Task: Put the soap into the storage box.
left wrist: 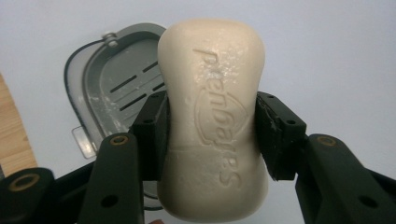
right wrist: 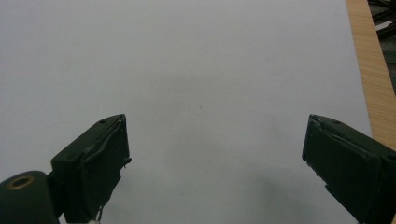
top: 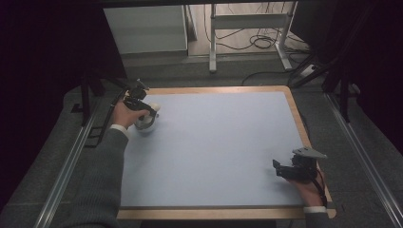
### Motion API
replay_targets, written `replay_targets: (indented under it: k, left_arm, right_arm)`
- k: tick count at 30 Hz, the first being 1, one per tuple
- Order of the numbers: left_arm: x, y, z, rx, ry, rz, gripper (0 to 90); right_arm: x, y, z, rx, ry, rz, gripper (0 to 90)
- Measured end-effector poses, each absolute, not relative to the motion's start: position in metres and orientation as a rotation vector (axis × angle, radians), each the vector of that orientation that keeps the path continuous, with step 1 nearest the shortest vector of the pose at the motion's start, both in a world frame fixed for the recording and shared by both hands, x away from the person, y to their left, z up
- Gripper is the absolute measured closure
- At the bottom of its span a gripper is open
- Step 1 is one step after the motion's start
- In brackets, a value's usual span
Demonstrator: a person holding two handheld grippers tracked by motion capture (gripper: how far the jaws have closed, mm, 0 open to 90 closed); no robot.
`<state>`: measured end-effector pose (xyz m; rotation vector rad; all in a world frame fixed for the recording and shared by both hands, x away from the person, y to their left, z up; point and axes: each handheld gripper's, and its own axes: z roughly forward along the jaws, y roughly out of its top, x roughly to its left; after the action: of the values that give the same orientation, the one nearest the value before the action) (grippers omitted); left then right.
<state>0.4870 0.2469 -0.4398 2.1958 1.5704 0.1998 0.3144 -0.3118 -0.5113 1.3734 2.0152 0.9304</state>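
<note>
The left gripper [left wrist: 212, 135] is squeezing its fingers on the soap [left wrist: 212, 116] just over the dish [left wrist: 116, 88], and the wet soap may be slipping out sideways, while the right gripper [right wrist: 217, 163] is waiting with fingers apart.

Soap bar [left wrist: 212, 121] covered the right part of the grey soap dish [left wrist: 112, 88] in the left gripper view; the dish's lower end sat behind the left gripper [left wrist: 212, 135] jaw. Bar's bottom end ran right to the frame edge. In the high view the left hand [top: 124, 115] and gripper hid most of dish and bar, too small to separate. Right gripper [right wrist: 215, 158] jaws were cut off at the bottom and right edge. The high view's left and right margins were too dark to read.
</note>
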Motion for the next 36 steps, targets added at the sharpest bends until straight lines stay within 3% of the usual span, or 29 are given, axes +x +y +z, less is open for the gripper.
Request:
replay_targets:
  k: [29,36]
  left_arm:
    - [0.493,0.255,-0.468,2.157,1.701,0.215,48.9]
    - [0.485,0.252,-0.456,2.129,1.646,0.228,39.0]
  right_arm:
    - [0.315,-0.311,-0.513,1.371,2.019,0.924,7.2]
    - [0.315,-0.311,-0.514,1.372,2.024,0.917,7.1]
